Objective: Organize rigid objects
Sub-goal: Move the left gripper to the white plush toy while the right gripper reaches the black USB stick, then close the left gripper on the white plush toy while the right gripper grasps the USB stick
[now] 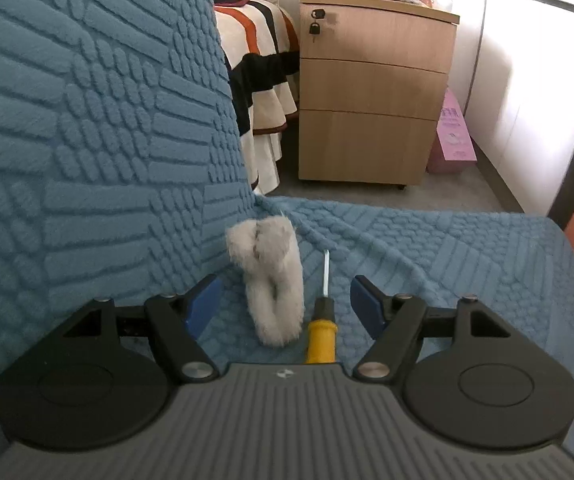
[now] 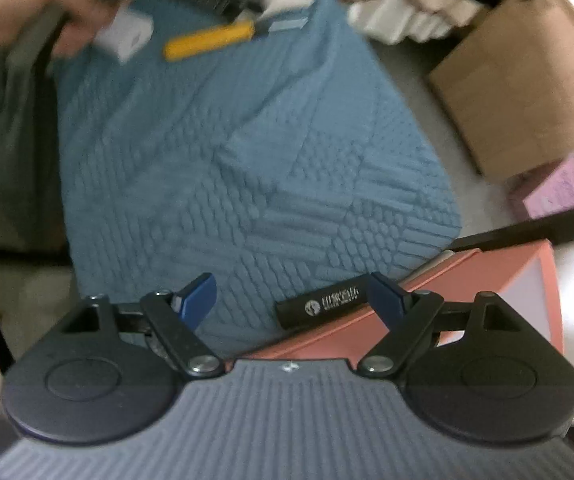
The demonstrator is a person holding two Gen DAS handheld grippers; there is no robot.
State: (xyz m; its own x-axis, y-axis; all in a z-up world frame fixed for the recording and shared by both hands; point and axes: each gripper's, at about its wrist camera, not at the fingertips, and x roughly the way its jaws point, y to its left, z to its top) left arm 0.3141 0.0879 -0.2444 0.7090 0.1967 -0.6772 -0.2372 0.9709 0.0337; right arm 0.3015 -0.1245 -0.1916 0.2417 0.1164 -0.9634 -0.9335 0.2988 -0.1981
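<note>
From the left wrist camera, the left gripper (image 1: pixel 285 306) hangs low over the blue quilted cover (image 1: pixel 427 248) with its blue pads spread wide and nothing between them clasped. A yellow-handled screwdriver (image 1: pixel 322 328) lies on the cover in the gap, its handle end cut off by the gripper body and its thin shaft pointing away; a fluffy white toy (image 1: pixel 273 280) lies just beside it on the left, touching or nearly so. The upright quilted back (image 1: pixel 87 120) walls off the whole left side, while the cover's far edge drops to bare floor in front of a wooden drawer cabinet (image 1: pixel 371 92); things on top of the cabinet are too small to name. The right wrist view is heavily blurred. The right gripper (image 2: pixel 291 300) is likewise spread, gripping nothing, above the near edge of the cover. A black bar with white print (image 2: pixel 319 304) lies there, its right end hidden behind the right pad, resting against an orange-pink box (image 2: pixel 487 276). Far up the cover the screwdriver shows as a yellow smear, and a smeared hand sits at the top left. A wide stretch of cover lies open between.
</note>
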